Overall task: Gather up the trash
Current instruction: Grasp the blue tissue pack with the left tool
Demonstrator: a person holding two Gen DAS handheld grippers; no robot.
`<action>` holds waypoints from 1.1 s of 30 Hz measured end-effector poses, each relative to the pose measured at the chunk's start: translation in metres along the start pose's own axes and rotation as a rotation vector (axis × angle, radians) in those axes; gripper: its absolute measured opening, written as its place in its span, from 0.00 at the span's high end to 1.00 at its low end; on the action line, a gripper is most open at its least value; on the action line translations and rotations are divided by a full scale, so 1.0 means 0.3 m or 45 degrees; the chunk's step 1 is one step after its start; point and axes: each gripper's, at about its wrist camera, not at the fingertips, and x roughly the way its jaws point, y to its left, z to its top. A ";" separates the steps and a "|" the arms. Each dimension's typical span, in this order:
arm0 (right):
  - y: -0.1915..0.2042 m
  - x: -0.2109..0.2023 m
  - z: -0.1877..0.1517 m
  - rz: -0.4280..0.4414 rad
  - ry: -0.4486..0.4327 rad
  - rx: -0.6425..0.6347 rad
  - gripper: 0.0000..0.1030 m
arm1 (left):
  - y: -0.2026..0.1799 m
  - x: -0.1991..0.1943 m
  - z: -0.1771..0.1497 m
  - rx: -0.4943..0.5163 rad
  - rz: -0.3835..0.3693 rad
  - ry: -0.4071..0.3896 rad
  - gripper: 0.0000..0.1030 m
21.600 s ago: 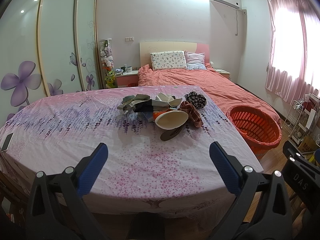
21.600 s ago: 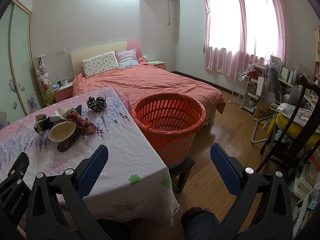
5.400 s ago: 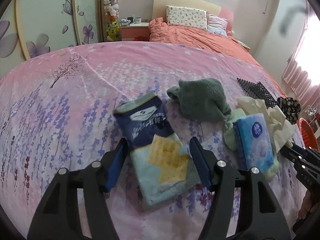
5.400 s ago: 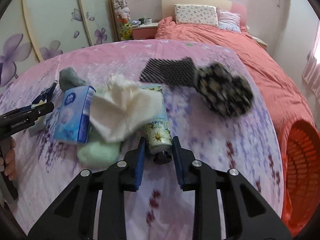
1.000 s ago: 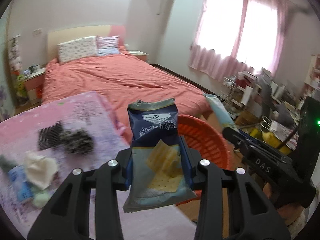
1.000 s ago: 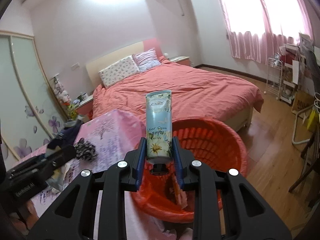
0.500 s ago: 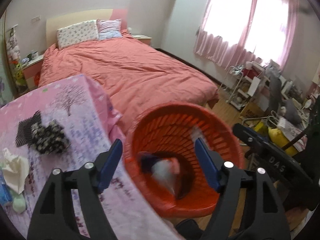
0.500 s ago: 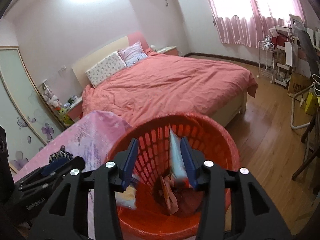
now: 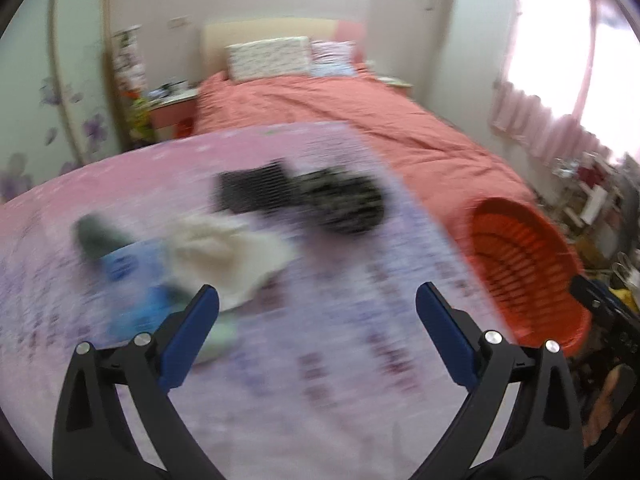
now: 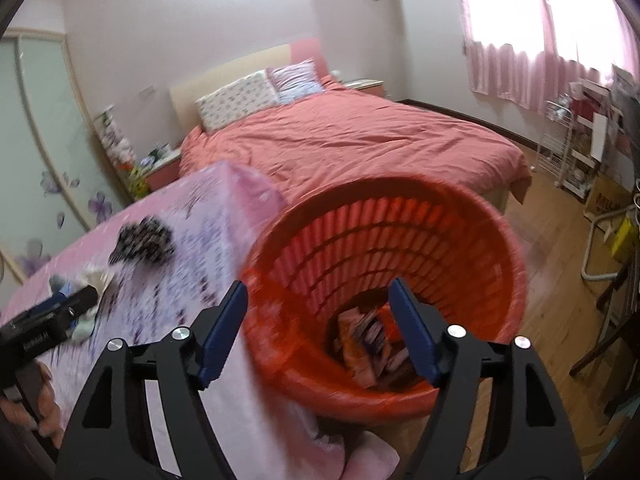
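My left gripper (image 9: pixel 318 300) is open and empty over the pink tablecloth (image 9: pixel 280 380), facing a blurred pile: a blue tissue pack (image 9: pixel 132 280), a white crumpled cloth (image 9: pixel 224 252), a grey-green rag (image 9: pixel 94 234), a black mesh piece (image 9: pixel 252 190) and a black flowered pouch (image 9: pixel 344 200). The orange basket (image 9: pixel 524 268) stands off the table's right edge. My right gripper (image 10: pixel 318 296) is open and empty above the basket's near rim (image 10: pixel 516 272). Wrappers (image 10: pixel 368 340) lie at its bottom.
A bed with a coral cover (image 10: pixel 352 140) lies behind the table and basket. A wardrobe with flower doors (image 9: pixel 48 92) is at the left. A wire rack (image 10: pixel 572 148) and a chair (image 10: pixel 612 312) stand on the wood floor at right.
My left gripper has swung from the basket back to the table pile. My right gripper has opened wider over the basket; the dropped tube has settled inside.
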 end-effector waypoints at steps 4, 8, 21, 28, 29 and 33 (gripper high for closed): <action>0.103 0.012 -0.049 0.033 0.037 -0.064 0.24 | 0.177 -0.021 -0.022 -0.094 0.171 0.032 0.04; 0.199 0.025 -0.083 0.047 0.062 -0.137 0.24 | 0.294 -0.049 -0.043 -0.120 0.199 -0.001 0.04; 0.382 0.047 -0.128 0.114 0.122 -0.245 0.24 | 0.326 0.113 -0.008 -0.119 0.234 0.113 0.40; 0.420 0.051 -0.143 0.124 0.133 -0.279 0.24 | 0.471 0.041 -0.079 -0.201 0.258 0.108 0.50; 0.427 0.053 -0.146 0.123 0.133 -0.287 0.24 | 0.492 0.029 -0.090 -0.197 0.282 0.105 0.50; 0.456 0.067 -0.150 0.114 0.134 -0.305 0.24 | 0.609 0.010 -0.122 -0.259 0.292 0.128 0.48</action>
